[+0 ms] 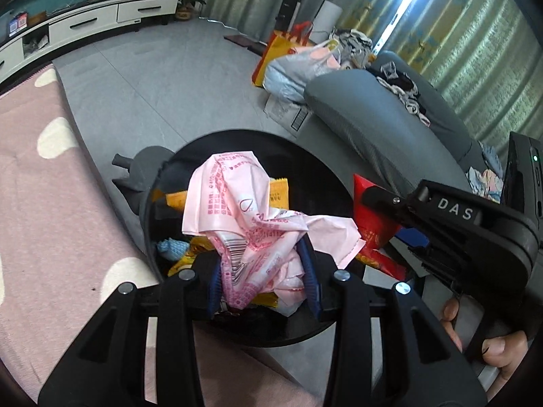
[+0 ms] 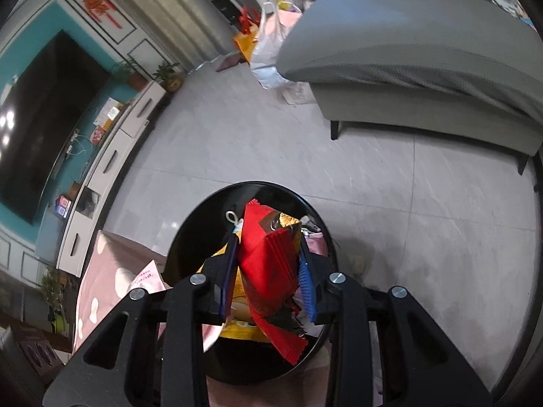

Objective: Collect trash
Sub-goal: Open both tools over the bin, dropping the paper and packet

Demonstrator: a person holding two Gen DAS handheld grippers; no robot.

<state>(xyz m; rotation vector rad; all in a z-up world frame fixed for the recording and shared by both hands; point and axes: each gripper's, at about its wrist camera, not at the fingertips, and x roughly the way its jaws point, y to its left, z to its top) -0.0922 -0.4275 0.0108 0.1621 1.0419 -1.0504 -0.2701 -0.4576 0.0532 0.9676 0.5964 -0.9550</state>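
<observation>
My left gripper (image 1: 263, 276) is shut on a crumpled pink plastic wrapper (image 1: 251, 217) and holds it over the open black round trash bin (image 1: 315, 169). The bin holds orange wrappers (image 1: 278, 193) and a small blue thing (image 1: 171, 248). My right gripper (image 2: 268, 271) is shut on a red snack bag (image 2: 268, 257) and holds it over the same bin (image 2: 210, 210). The right gripper also shows in the left wrist view (image 1: 376, 200) at the right, with the red bag (image 1: 371, 224) in its fingers. The bin's bottom is hidden by the trash.
A pink dotted rug (image 1: 44, 224) lies left of the bin. A grey sofa (image 2: 424, 68) stands to the right, with bags (image 1: 295, 64) at its far end. A white TV cabinet (image 1: 85, 23) lines the far wall. Grey tile floor (image 2: 390, 203) lies between.
</observation>
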